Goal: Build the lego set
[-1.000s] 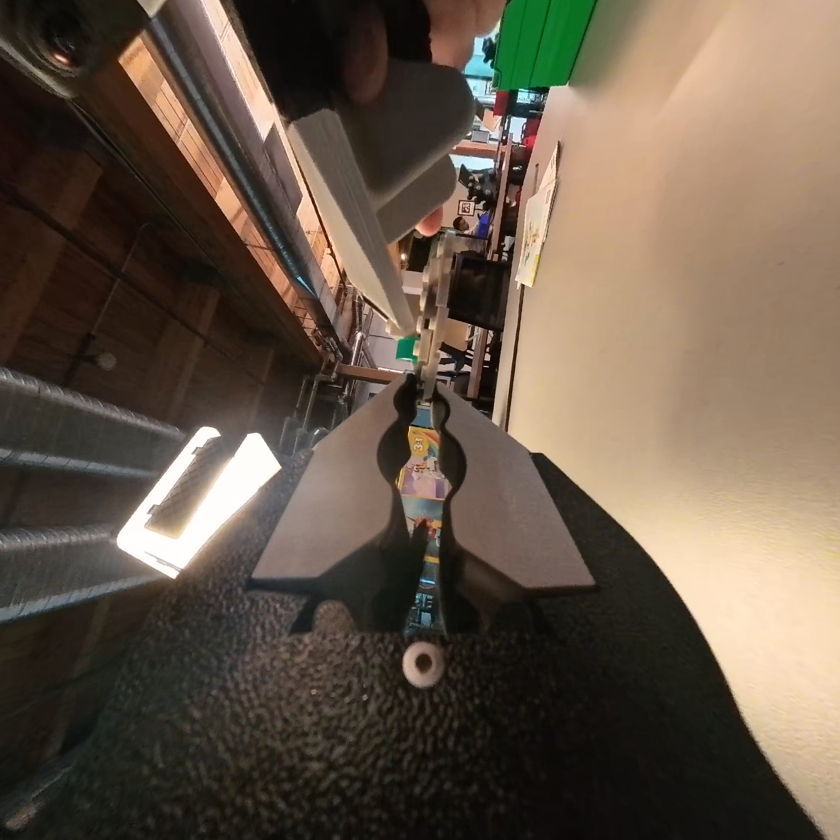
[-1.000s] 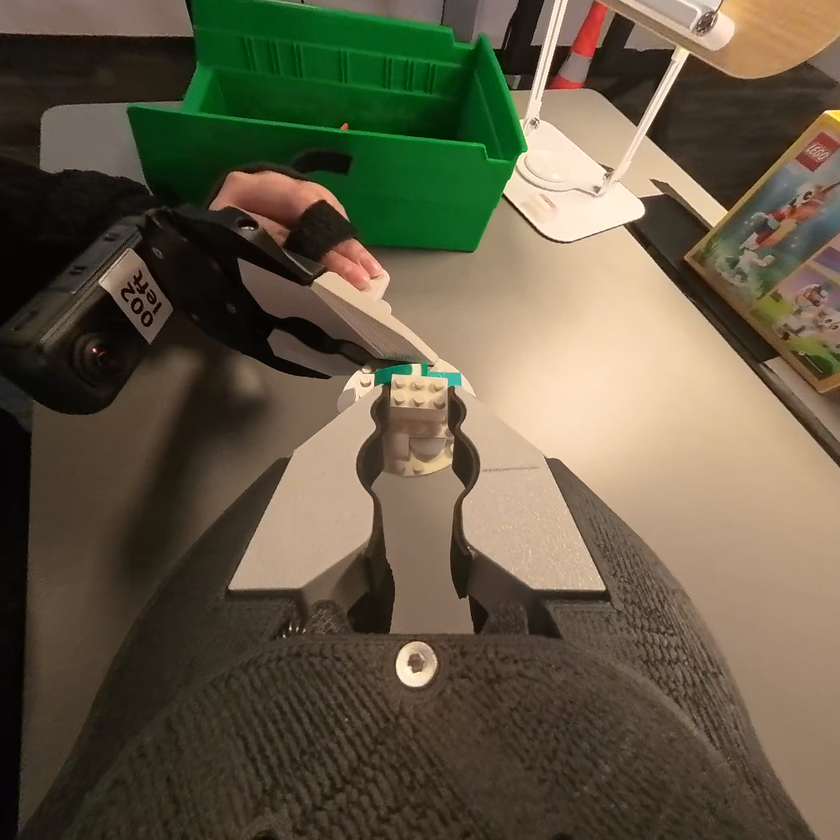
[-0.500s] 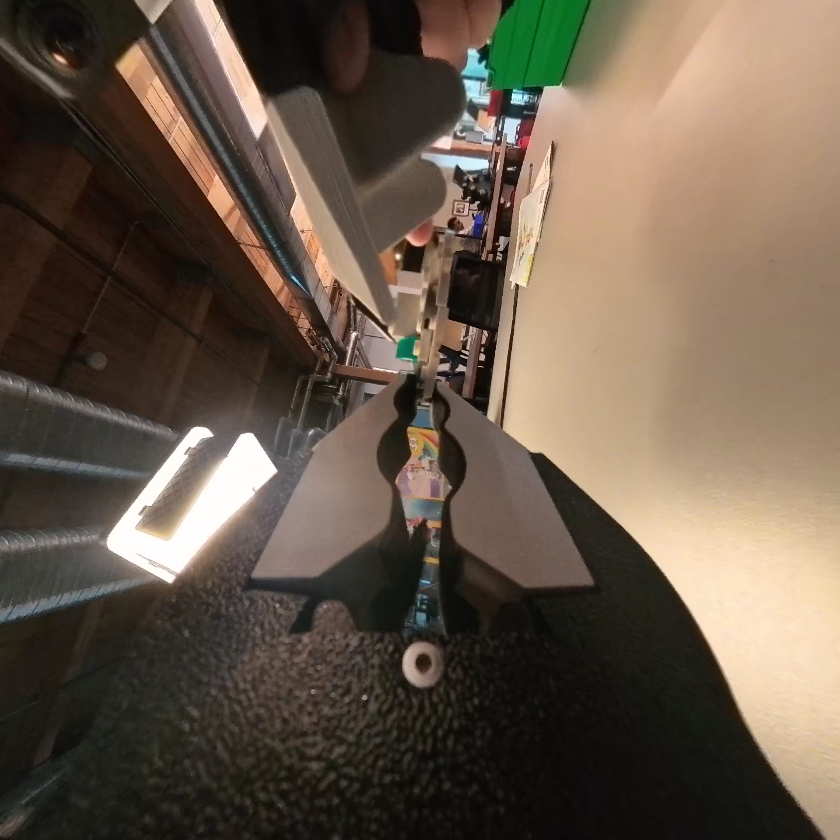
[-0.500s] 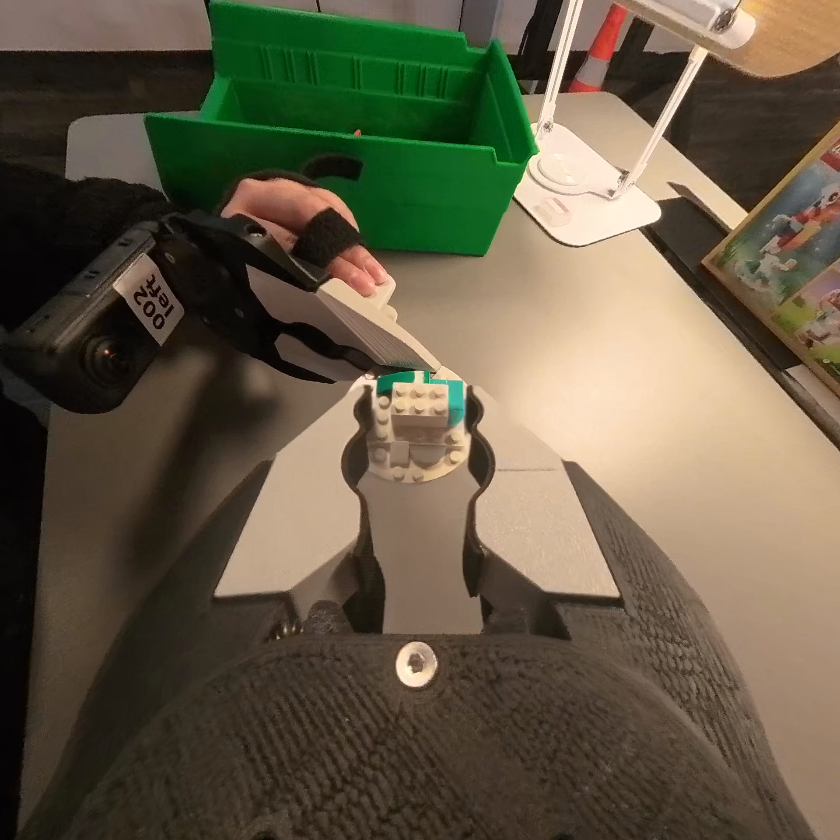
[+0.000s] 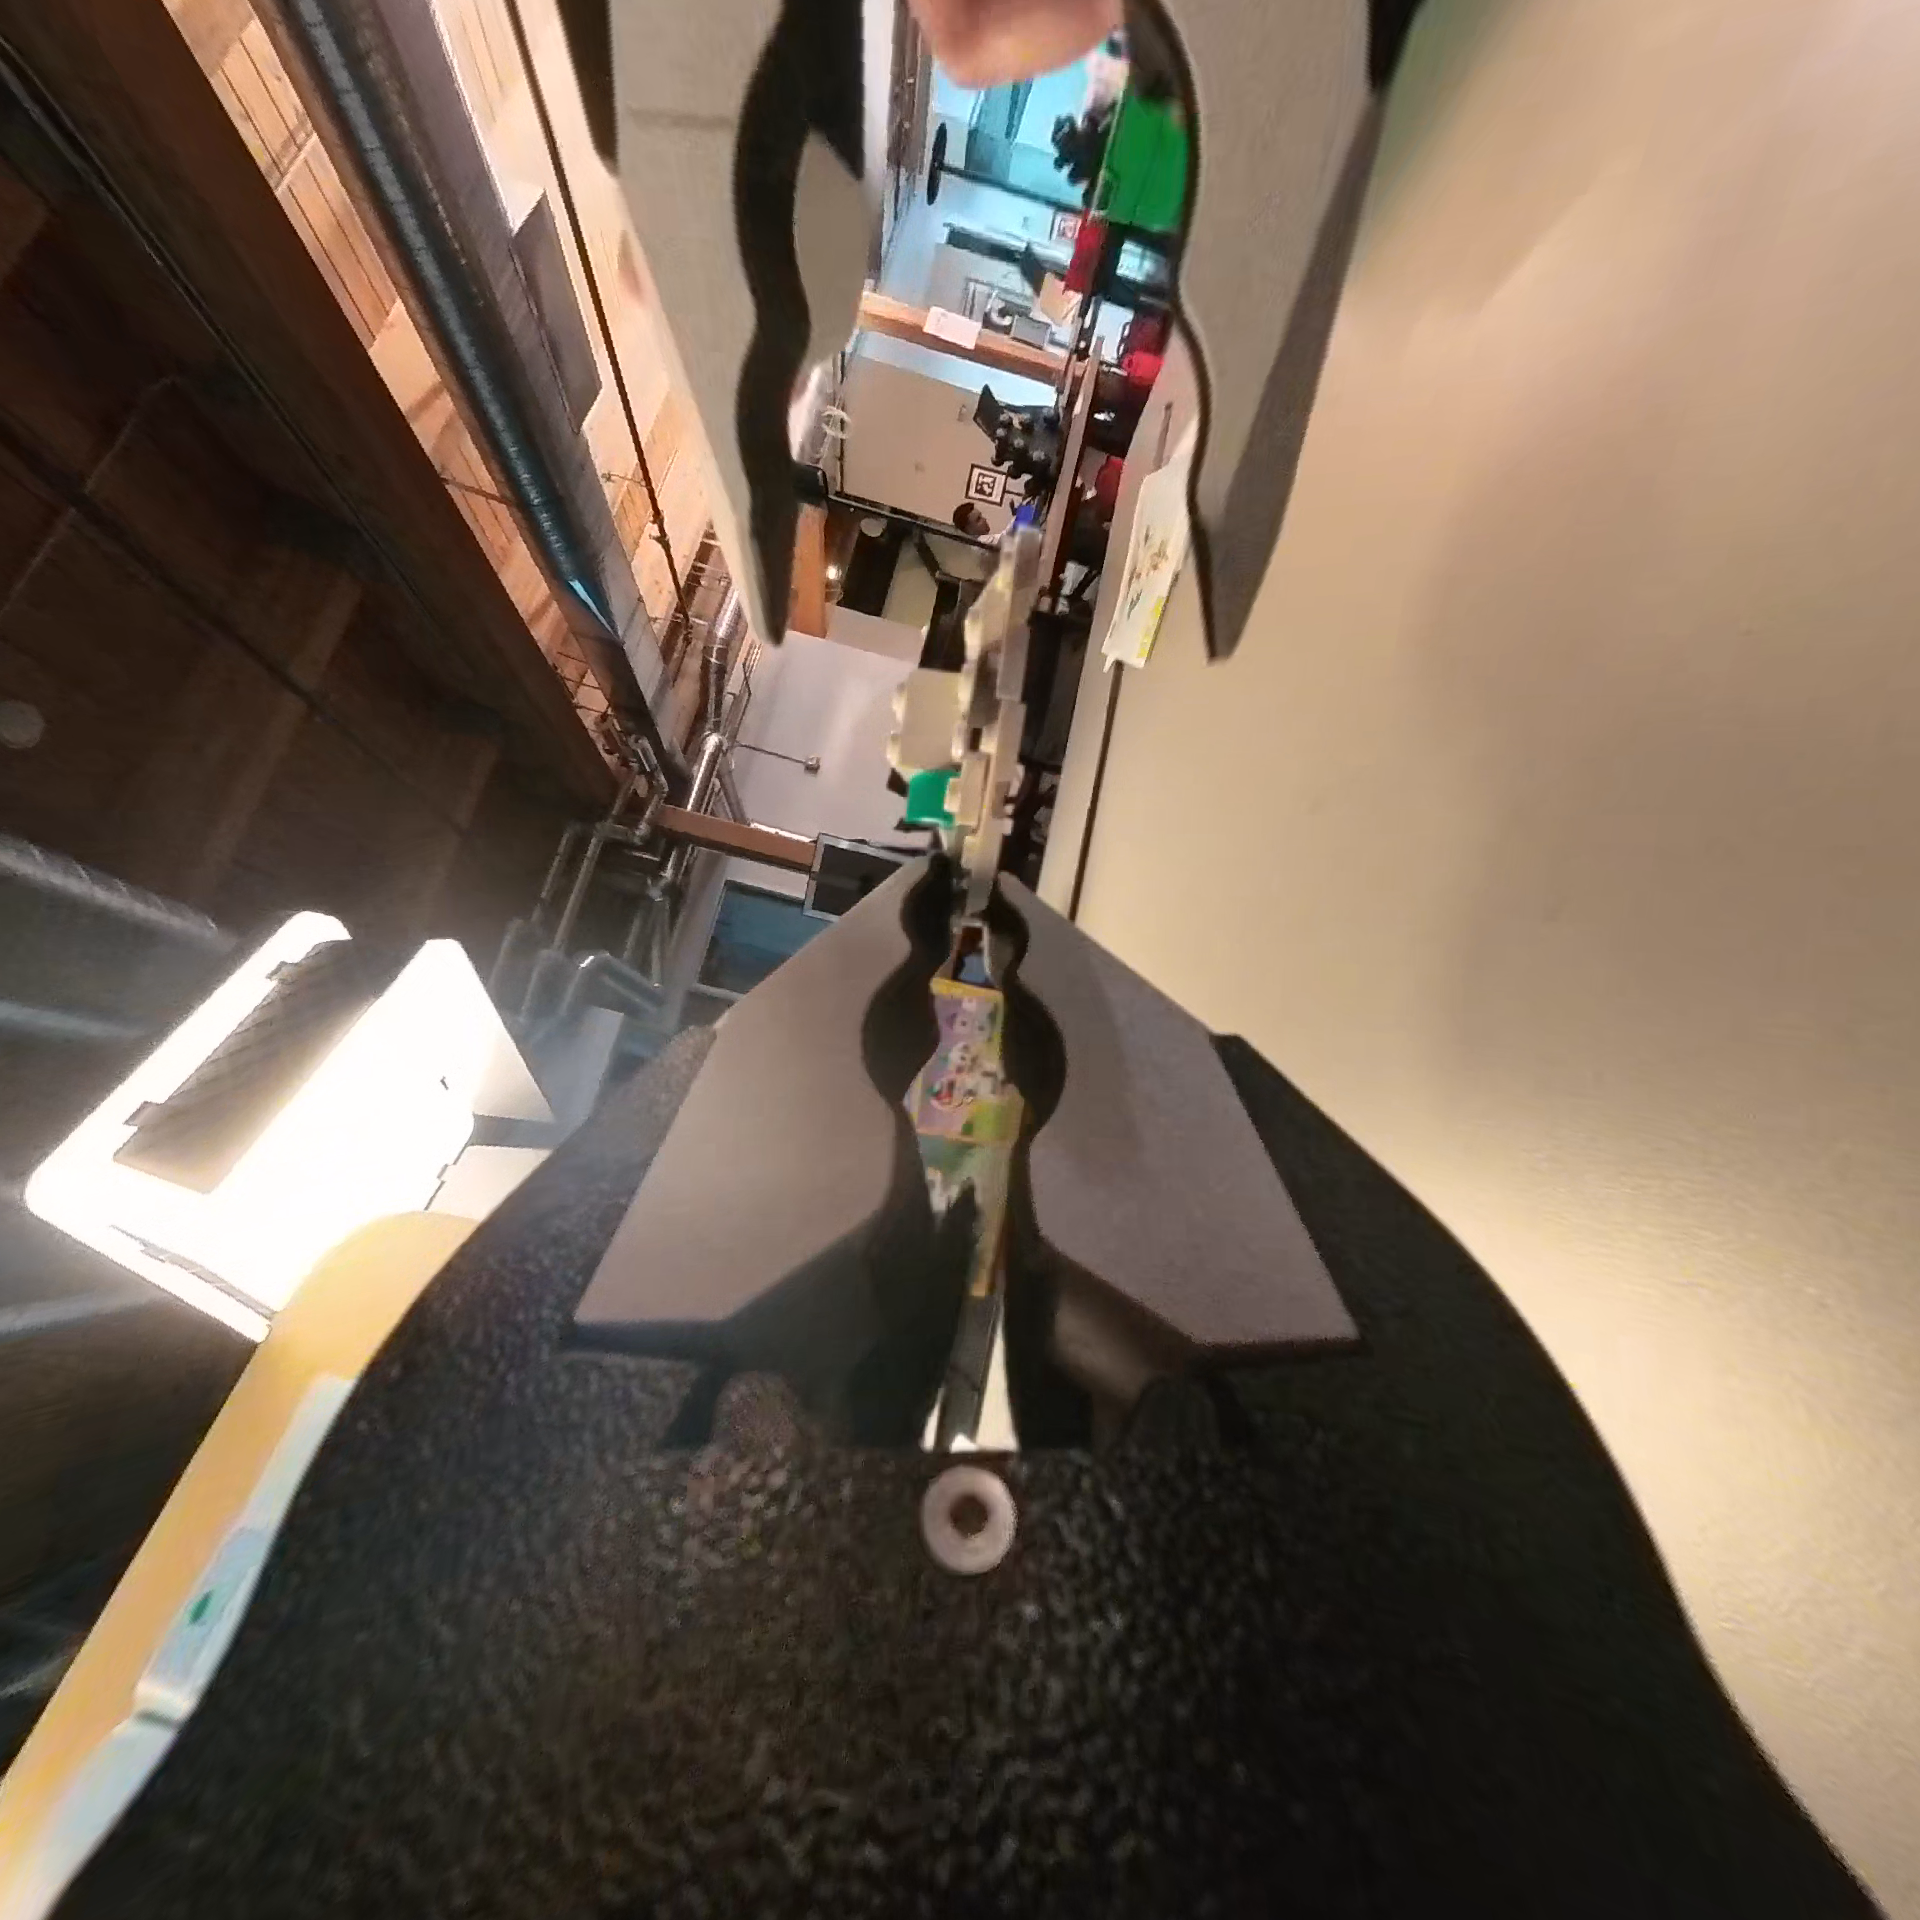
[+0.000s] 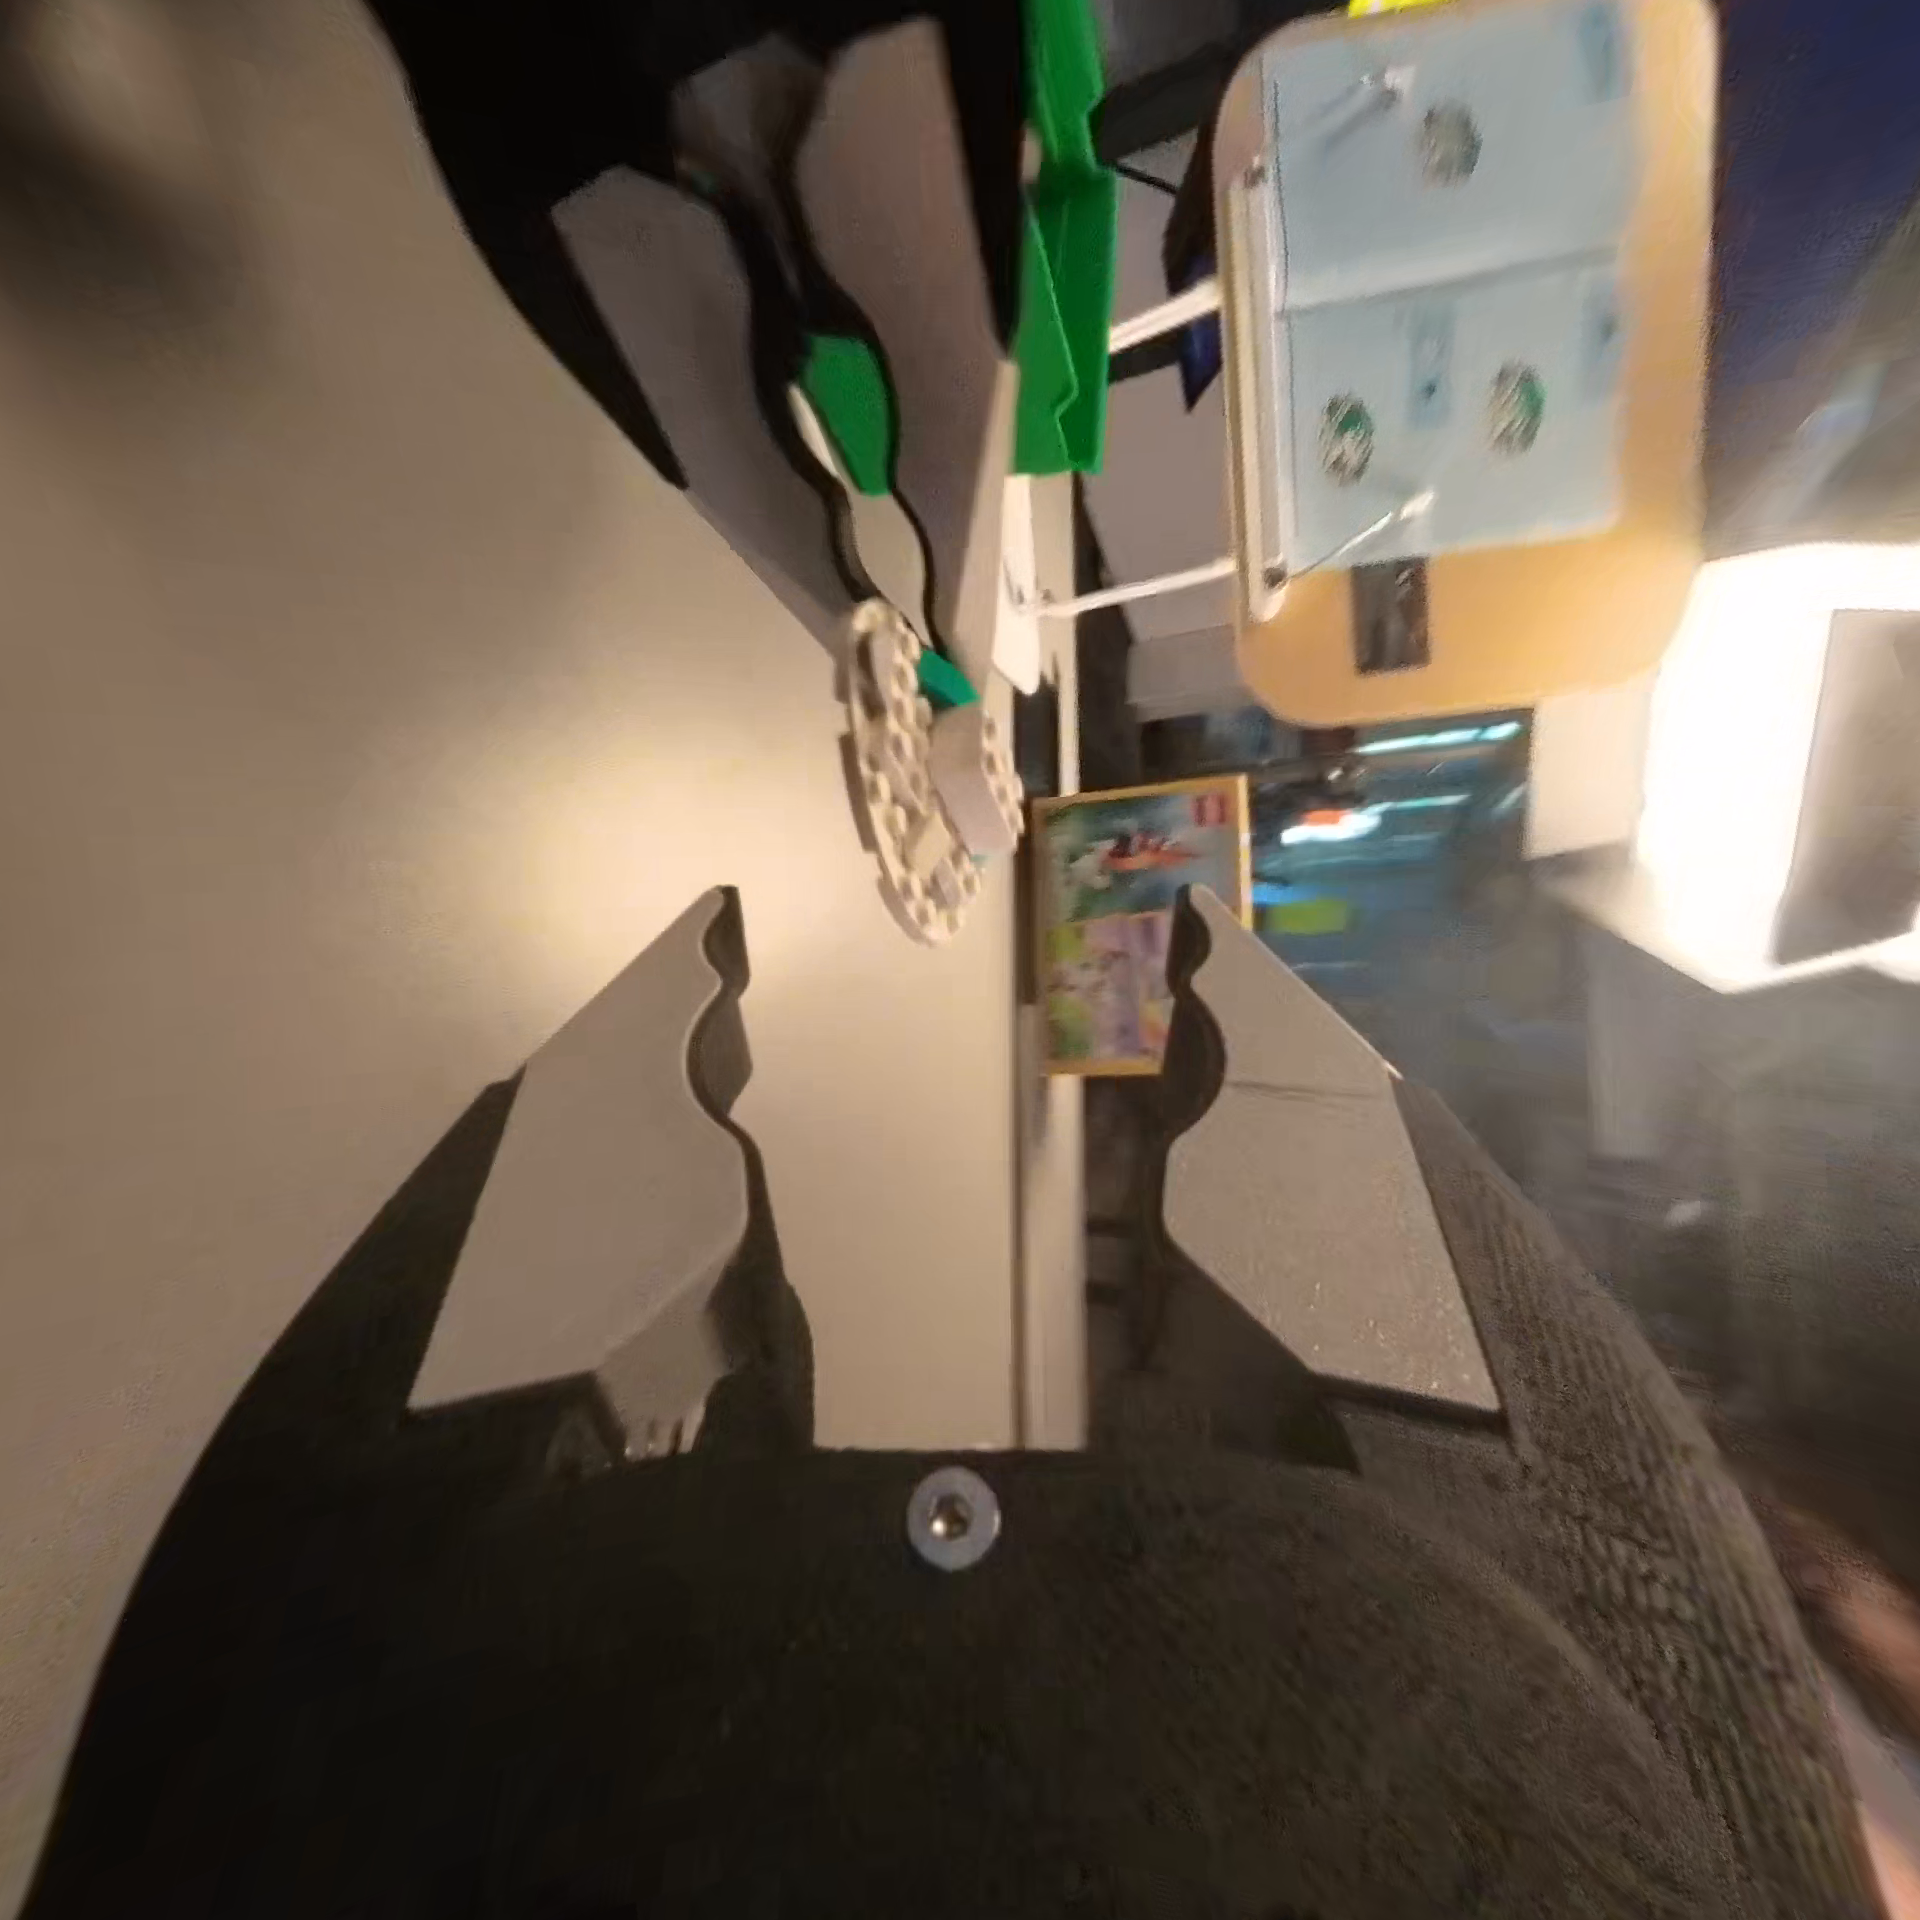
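Observation:
The lego build is a round white plate (image 6: 894, 748) with a white brick (image 6: 977, 790) and a teal piece (image 6: 945, 681) on it. It shows edge-on in the left wrist view (image 5: 987, 665). My left gripper (image 5: 971, 896) is shut on the plate's rim and holds it in the air, on edge, beside the table. It also shows in the right wrist view (image 6: 906, 632), coming from the top. My right gripper (image 6: 961, 904) is open and empty, a short way back from the build. It shows wide open at the top of the left wrist view (image 5: 987, 623).
The beige table (image 6: 416, 727) fills the left of the right wrist view. A green bin (image 6: 1060, 312) stands behind the left gripper. A lego box (image 6: 1132, 935) lies past the table's edge. A lamp with a tan panel (image 6: 1455, 312) stands at the right. Across from one pair of fingers to the other is roughly 4 cm.
My right gripper has opened, let go of the build and drawn back from it, turning on its side. My left gripper still holds the plate by its rim.

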